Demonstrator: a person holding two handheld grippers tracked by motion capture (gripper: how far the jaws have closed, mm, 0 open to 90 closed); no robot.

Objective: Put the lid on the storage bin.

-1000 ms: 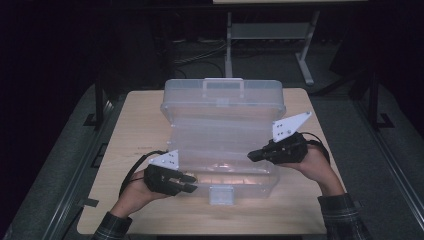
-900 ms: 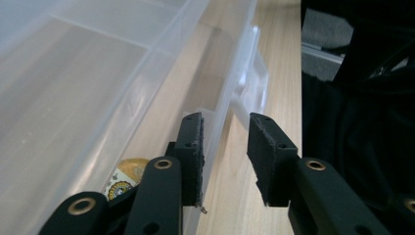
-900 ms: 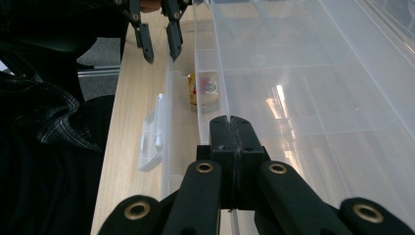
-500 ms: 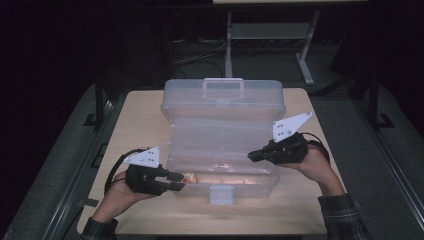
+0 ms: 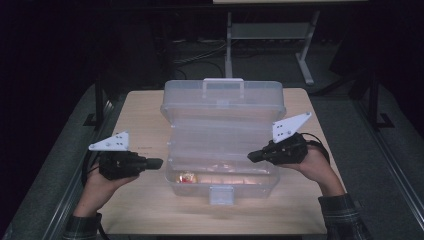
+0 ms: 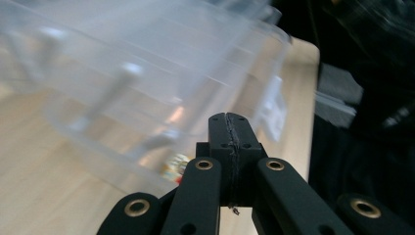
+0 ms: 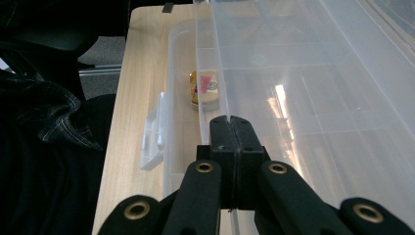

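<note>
A clear plastic toolbox (image 5: 222, 100) stands open in the middle of the table, its lid upright at the back. A clear inner tray (image 5: 220, 145) sits over the base. In the base lies a small red and yellow item (image 5: 187, 177), which also appears in the right gripper view (image 7: 203, 88). My right gripper (image 5: 251, 156) is at the box's right side, shut, and the tray's thin front wall (image 7: 210, 63) runs straight into its tips (image 7: 228, 119). Left of the box my left gripper (image 5: 157, 162) is shut on nothing and is not touching the box (image 6: 147, 73).
The box's white front latch (image 5: 221, 195) hangs toward the table's near edge. Bare wooden table (image 5: 145, 115) lies on both sides of the box. A metal stand (image 5: 230, 45) rises behind the table in the dark.
My left gripper has drawn back to the left, away from the box's front left corner. The right gripper and the box have stayed put.
</note>
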